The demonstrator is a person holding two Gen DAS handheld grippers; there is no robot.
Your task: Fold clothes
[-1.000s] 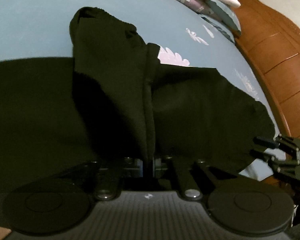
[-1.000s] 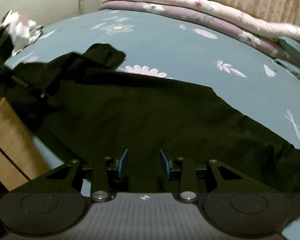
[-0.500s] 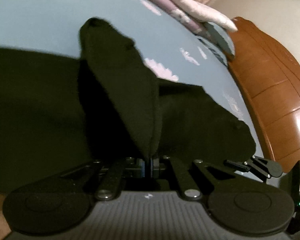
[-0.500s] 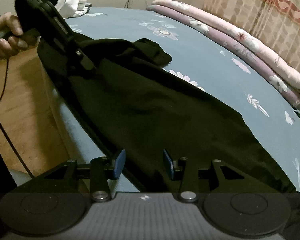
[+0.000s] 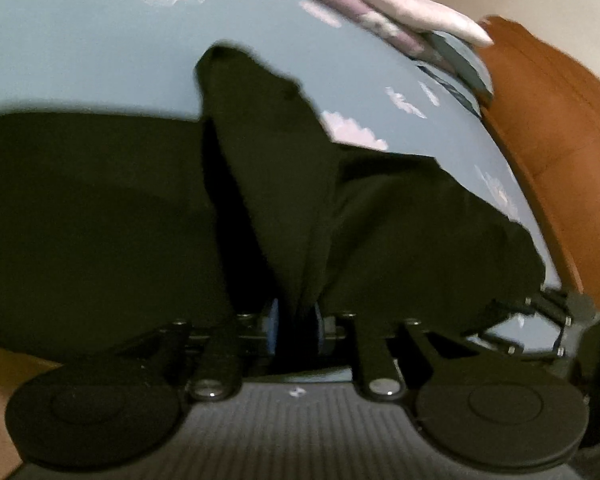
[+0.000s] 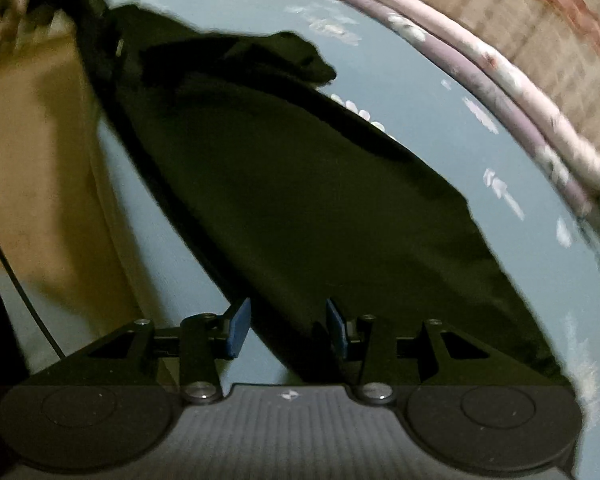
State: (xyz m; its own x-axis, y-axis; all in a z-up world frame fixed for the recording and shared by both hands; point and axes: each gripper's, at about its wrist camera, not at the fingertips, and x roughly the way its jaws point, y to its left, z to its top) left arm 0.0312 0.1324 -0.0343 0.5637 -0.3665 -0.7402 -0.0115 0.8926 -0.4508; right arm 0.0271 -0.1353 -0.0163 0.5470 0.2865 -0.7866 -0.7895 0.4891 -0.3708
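A black garment [image 5: 400,224] lies spread on the blue flowered bed sheet [image 5: 100,60]. A raised fold of it runs up into my left gripper [image 5: 296,320], whose jaws are opening; the blue pads [image 5: 274,322] show a gap with the fold still between them. In the right wrist view the black garment [image 6: 300,200] stretches away toward the far left. My right gripper [image 6: 287,330] stands open over the garment's near edge, with cloth between the pads [image 6: 238,328] but not pinched. The right gripper [image 5: 556,320] also shows at the left view's right edge.
A wooden bed frame [image 5: 560,140] curves along the right. Folded pink and purple quilts [image 6: 520,112] lie along the bed's far side. Wooden floor [image 6: 28,160] and a black cable [image 6: 20,292] show off the left edge of the bed. A blurred hand [image 6: 4,0] is at top left.
The left gripper's pads have parted from a tight pinch on the fold. The right wrist view has rolled, so the garment now runs steeply toward the upper left.
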